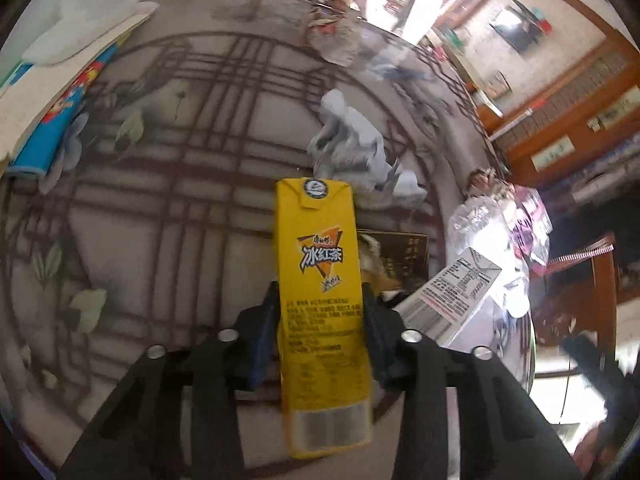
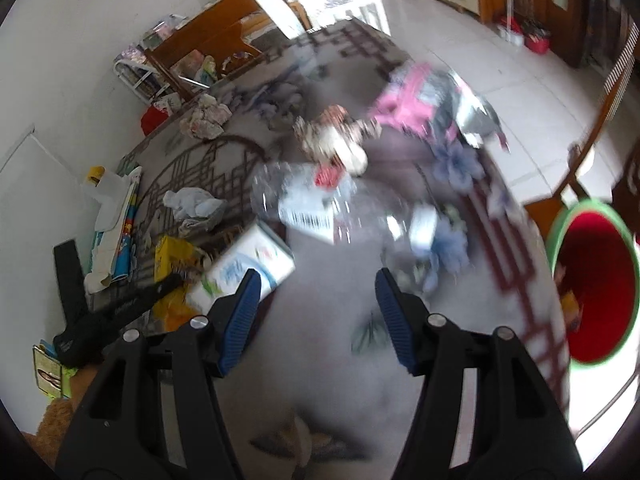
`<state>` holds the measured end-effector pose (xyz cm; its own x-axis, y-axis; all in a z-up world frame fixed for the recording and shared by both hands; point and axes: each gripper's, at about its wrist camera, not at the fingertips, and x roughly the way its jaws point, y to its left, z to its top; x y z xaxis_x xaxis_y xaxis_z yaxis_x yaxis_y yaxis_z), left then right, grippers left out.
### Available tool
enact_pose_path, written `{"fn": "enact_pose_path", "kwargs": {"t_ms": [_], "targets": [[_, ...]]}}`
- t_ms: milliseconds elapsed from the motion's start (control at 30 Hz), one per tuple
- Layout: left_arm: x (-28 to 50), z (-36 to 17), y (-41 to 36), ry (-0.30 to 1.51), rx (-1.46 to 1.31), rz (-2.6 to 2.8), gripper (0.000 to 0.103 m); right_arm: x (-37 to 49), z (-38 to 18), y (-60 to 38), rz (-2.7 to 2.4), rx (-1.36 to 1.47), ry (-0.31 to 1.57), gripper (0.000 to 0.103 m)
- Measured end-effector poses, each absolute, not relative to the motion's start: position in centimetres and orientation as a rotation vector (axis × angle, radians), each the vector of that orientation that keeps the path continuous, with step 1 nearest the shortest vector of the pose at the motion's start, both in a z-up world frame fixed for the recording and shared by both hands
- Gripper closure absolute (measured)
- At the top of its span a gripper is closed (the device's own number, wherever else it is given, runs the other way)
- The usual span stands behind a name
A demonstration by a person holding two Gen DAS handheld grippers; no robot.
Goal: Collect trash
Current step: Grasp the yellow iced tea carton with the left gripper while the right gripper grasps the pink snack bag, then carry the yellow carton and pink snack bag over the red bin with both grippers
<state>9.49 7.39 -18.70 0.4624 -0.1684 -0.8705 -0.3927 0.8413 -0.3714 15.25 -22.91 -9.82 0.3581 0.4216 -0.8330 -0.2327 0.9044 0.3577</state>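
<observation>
Clamped between the blue-padded fingers of the left gripper (image 1: 320, 320), a yellow iced-tea carton (image 1: 322, 300) stands lengthwise along the fingers, its sealed top pointing away from the camera; the jaws pinch its two long sides a little below the printed logo, a grip that probably keeps the flat box from twisting while it is carried. It looks lifted off the patterned table (image 1: 160, 200), though the fisheye makes that hard to confirm. Moving rightward in the left wrist view, a crumpled white tissue (image 1: 352, 144) lies beyond the carton's top, then a dark printed packet (image 1: 404, 256) just beside the carton, then a white carton (image 1: 452, 300) lying tilted near the table's edge, with a crushed clear plastic wrapper (image 1: 480, 220) past it. The right wrist view shows what the left cannot: at its far right a red bin with a green rim (image 2: 592, 284) sits beside the table, likely where the trash belongs. That view is blurred, so much of the litter in the middle is hard to name, but a pink wrapper (image 2: 412, 100) and a clear plastic bottle (image 2: 320, 200) can be made out. The right gripper (image 2: 318, 308) hangs over a bare stretch of tabletop with its jaws spread wide and nothing between them, seemingly ready for the next piece.
</observation>
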Motion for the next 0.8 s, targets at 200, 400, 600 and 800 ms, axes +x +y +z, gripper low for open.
{"fn": "enact_pose_path", "kwargs": {"t_ms": [200, 400, 600, 800], "targets": [[8.8, -18.2, 9.0, 1.102, -0.554, 0.140, 0.070, 23.0, -8.6, -24.1, 0.326, 0.078, 0.997, 0.031], [8.8, -18.8, 9.4, 1.101, -0.599, 0.153, 0.070, 30.8, -11.0, -27.3, 0.228, 0.235, 1.095, 0.020], [9.4, -18.8, 9.2, 1.103, -0.593, 0.154, 0.069, 35.0, -14.7, -27.0, 0.103, 0.305, 1.164, 0.016], [9.5, -18.8, 9.0, 1.101, -0.576, 0.155, 0.068, 35.7, -17.1, -25.3, 0.082, 0.247, 1.207, 0.041]]}}
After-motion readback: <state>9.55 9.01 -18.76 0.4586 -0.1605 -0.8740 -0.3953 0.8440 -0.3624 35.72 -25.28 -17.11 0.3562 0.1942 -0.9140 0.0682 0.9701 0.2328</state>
